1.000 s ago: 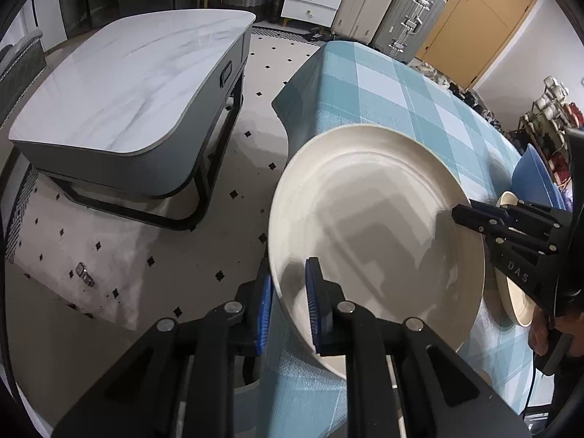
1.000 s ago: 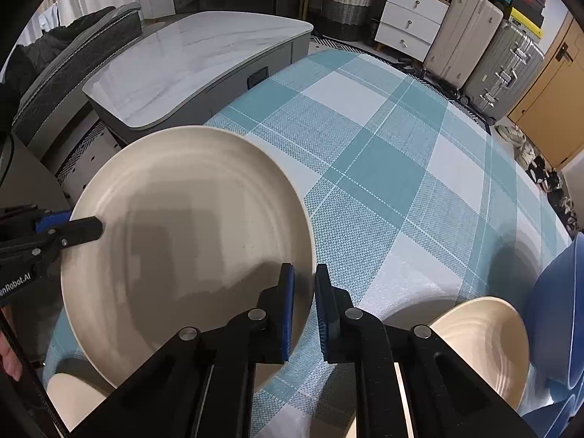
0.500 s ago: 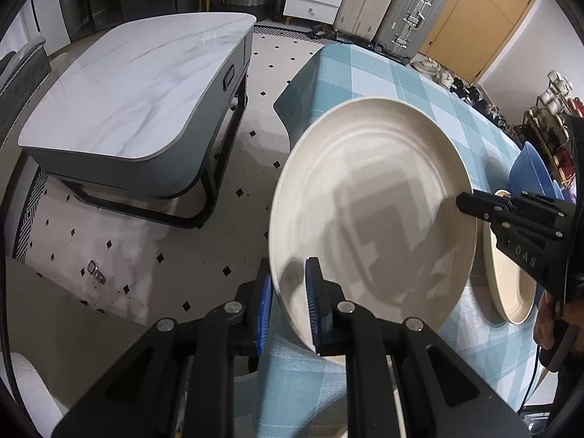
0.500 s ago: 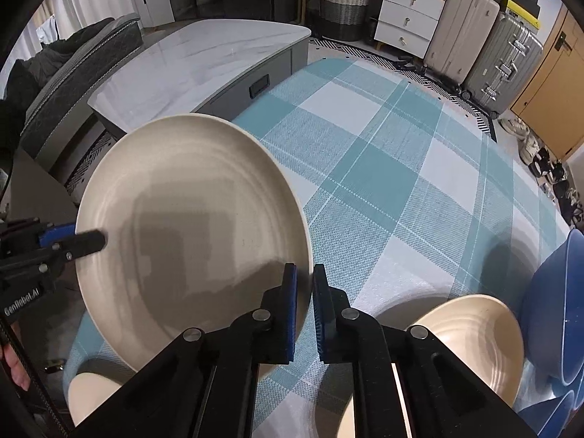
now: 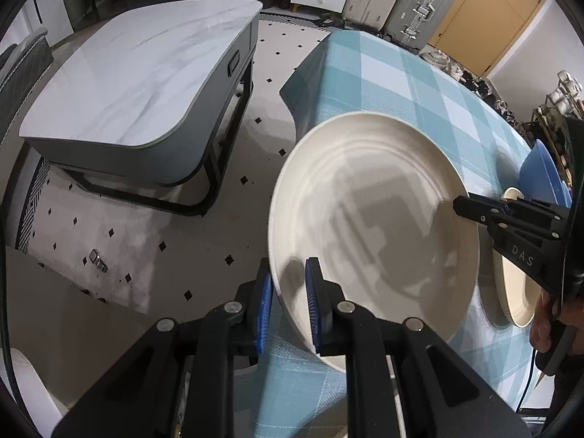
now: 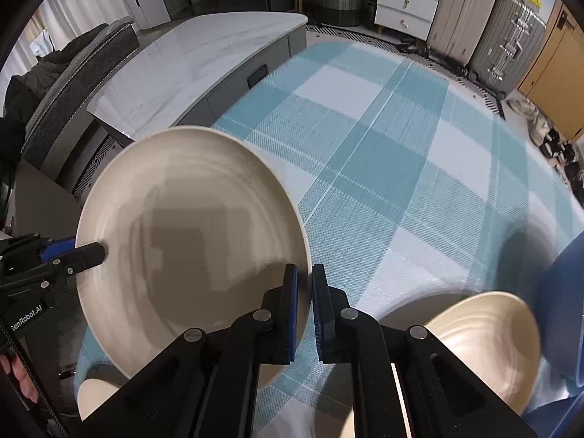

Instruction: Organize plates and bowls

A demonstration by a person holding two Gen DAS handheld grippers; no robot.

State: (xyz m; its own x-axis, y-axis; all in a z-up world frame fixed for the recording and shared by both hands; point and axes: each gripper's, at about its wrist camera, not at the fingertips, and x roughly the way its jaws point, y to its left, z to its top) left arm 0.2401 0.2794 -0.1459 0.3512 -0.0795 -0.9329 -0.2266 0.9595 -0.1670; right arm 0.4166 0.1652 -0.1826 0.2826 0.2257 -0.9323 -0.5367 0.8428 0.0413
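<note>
The big cream plate (image 5: pixel 372 233) is held up off the checked tablecloth (image 6: pixel 383 168), near the table's edge. It is pinched at two spots so it does not tip. The left gripper (image 5: pixel 288 288) is clamped on the rim at 7 o'clock in its own view. The right gripper (image 6: pixel 304 306) is clamped on the rim at 3 o'clock there. A smaller cream plate (image 6: pixel 485 335) and a blue bowl (image 5: pixel 540 179) wait on the cloth, probably to be stacked.
</note>
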